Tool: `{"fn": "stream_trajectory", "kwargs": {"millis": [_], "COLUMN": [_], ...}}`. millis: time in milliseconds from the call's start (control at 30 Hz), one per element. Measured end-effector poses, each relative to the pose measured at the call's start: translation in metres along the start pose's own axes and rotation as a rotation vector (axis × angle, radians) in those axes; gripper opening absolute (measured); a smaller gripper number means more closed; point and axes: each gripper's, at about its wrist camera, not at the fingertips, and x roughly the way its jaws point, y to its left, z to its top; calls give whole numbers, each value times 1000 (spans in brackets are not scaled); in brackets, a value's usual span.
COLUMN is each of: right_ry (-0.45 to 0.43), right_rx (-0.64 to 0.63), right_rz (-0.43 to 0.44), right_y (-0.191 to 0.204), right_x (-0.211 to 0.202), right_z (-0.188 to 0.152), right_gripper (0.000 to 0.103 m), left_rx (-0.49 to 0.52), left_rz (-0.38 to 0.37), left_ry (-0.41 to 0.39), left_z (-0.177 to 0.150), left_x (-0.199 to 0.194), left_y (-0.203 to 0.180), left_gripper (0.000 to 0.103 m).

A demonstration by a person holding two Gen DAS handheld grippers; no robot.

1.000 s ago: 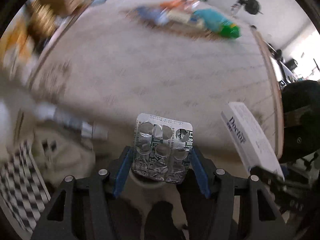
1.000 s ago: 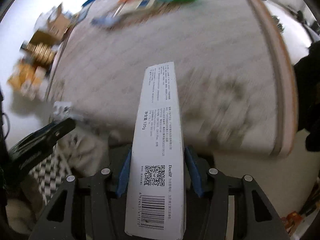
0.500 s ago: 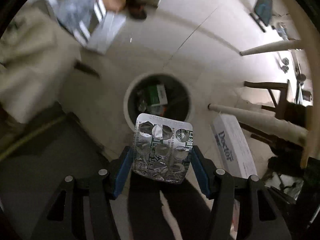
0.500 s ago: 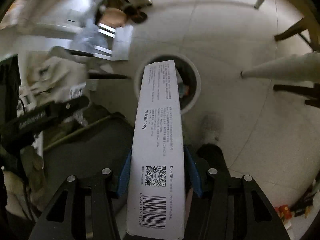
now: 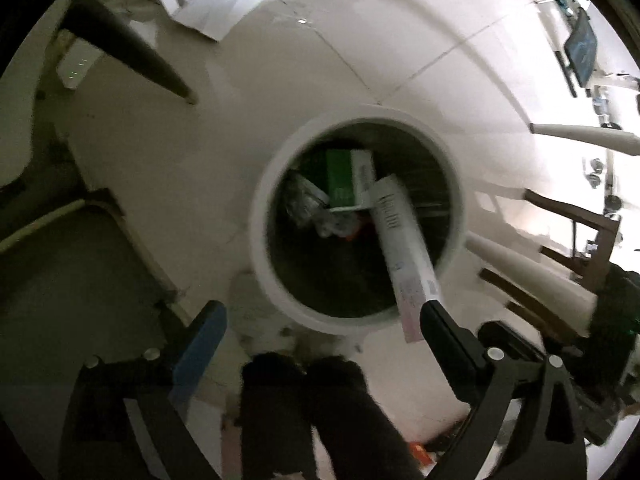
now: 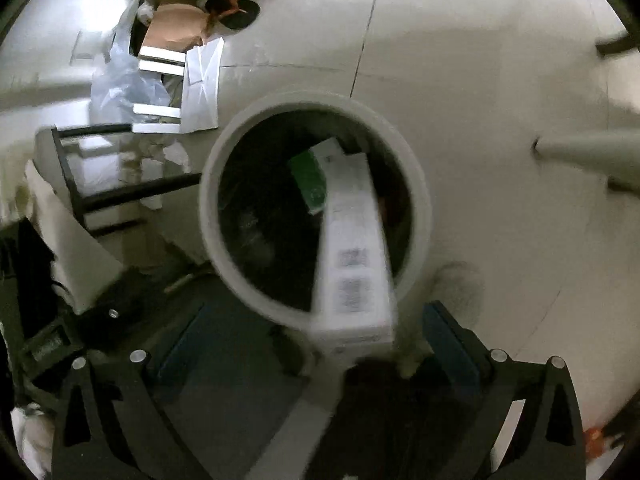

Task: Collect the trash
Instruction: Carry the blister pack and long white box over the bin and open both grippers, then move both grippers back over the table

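A round white trash bin (image 5: 256, 216) stands on the floor right below both grippers. In it lie a green box (image 5: 340, 180) and silvery foil trash (image 5: 308, 200). A long white carton (image 5: 400, 240) drops slantwise into the bin, blurred and free of any pad. My left gripper (image 5: 320, 340) hovers over the bin's near rim, its jaws opening wide with nothing between them. In the right wrist view the bin (image 6: 208, 208) fills the middle and the carton (image 6: 352, 248) slides away from my right gripper (image 6: 316, 344). Its jaws are opening and the blue pads (image 6: 448, 340) stand clear of the carton's sides.
White table legs (image 5: 580, 136) and dark chair legs (image 5: 576, 220) stand right of the bin. A dark slanted leg (image 5: 132, 52) and loose papers (image 5: 232, 0) lie beyond it. A plastic bag (image 6: 120, 80), a cardboard box (image 6: 172, 28) and a black rack (image 6: 100, 160) sit to the left. A person's dark shoes (image 5: 304, 400) are just below.
Both grippers sank from table height to just above the bin and opened. The left let go of the blister pack, the right let go of the white carton, which now falls into the bin.
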Motion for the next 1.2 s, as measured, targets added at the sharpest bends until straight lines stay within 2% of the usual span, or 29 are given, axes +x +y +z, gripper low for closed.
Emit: {"fn": "stream_trajectory", "kwargs": {"millis": [200,400,633,800,1033,1200], "right_ry": [-35,-56,-75,-98,-143,-166], "right_rx": [-109,-134,-155,-178,-200,-193], "right_rz": [-183,-270,-277,-265,-241,-209], "right_y": [16,22,34,52,85,108], "right_x": [-14,-45,-100,-157,-247,-314], "right_z": [-17,-28,-48,-73,-107,-128], "right_gripper": [103,103,103,103,103,103], "left_rx": [50,95,149,163,172,189], "left_rz": [177,230,275,288,273,268], "left_ry": [-171,-208,-235,-235,-260,-308], "left_z": [-27,-47,-74,-98,-136,-158], "left_x": [-29,-63,-107,-148,-222,-284], "left_y": [-4,-27,-51,-58,-71,-83], "left_gripper": [99,99,99,99,99,99]}}
